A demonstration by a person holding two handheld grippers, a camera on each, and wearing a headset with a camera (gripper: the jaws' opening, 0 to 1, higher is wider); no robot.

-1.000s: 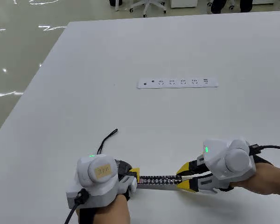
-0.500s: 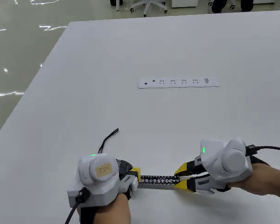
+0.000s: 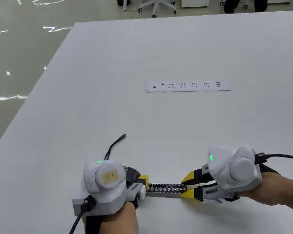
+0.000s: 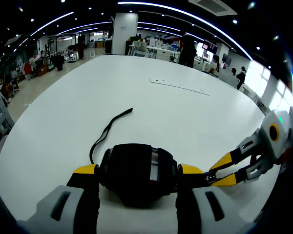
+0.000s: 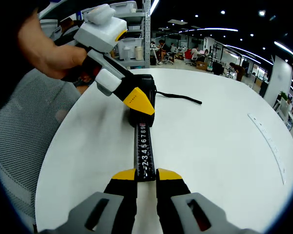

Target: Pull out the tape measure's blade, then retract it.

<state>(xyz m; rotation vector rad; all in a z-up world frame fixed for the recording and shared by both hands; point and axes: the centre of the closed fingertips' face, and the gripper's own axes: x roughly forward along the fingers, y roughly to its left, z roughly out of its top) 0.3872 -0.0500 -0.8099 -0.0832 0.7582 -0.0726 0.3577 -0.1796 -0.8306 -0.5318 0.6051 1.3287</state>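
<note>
black tape measure [image 4: 136,173] half hidden in pinching left tongs [image 4: 137,169], blade [image 5: 143,146], tip unseen, in pinching right tongs [image 5: 145,174]

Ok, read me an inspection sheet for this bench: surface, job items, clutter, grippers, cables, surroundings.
Surface: white table, clean, mostly bare.
Job's things: black tape measure case, blade drawn out a short way, wrist strap trailing on the table.
Clutter: white power strip farther back.
Grippers: left gripper shut on the tape measure case; right gripper shut on the blade's end.
Cables: black cable from the right gripper, another from the left.
Surroundings: glossy floor, chair base, shelving, people.
</note>
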